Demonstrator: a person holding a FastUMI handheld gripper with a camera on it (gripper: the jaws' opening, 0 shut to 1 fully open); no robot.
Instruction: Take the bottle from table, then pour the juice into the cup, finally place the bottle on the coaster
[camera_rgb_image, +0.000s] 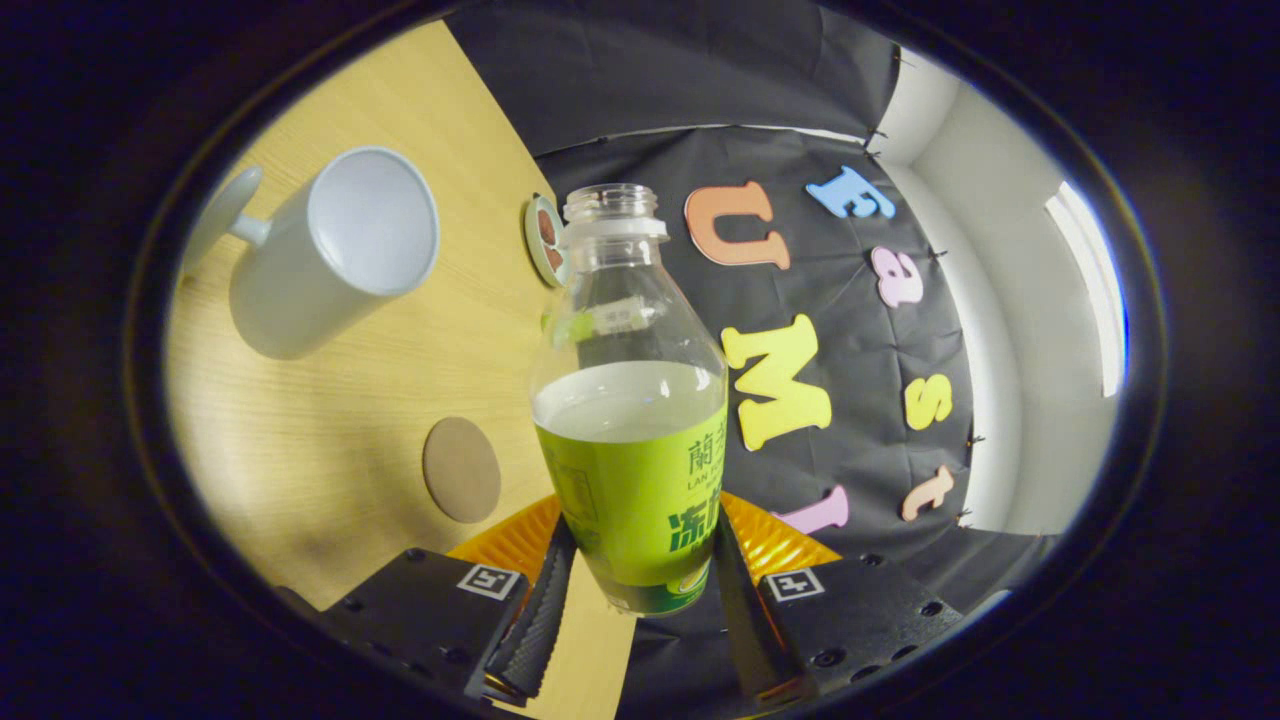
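My gripper (638, 570) is shut on a clear plastic bottle (630, 400) with a green label, both fingers pressing its lower body. The bottle has no cap and holds pale juice up to the top of the label. It is lifted off the wooden table (340, 420), and the whole scene appears tilted. A white cup (335, 250) with a handle stands on the table beyond and to the left of the fingers, its mouth open and nothing visible inside. A round brown coaster (461, 470) lies on the table just left of the bottle, nearer than the cup.
A small round object (545, 238) sits at the table's far edge, right behind the bottle's neck. The booth's black cloth wall rises beyond the table edge, with a pale wall and a bright window strip further right.
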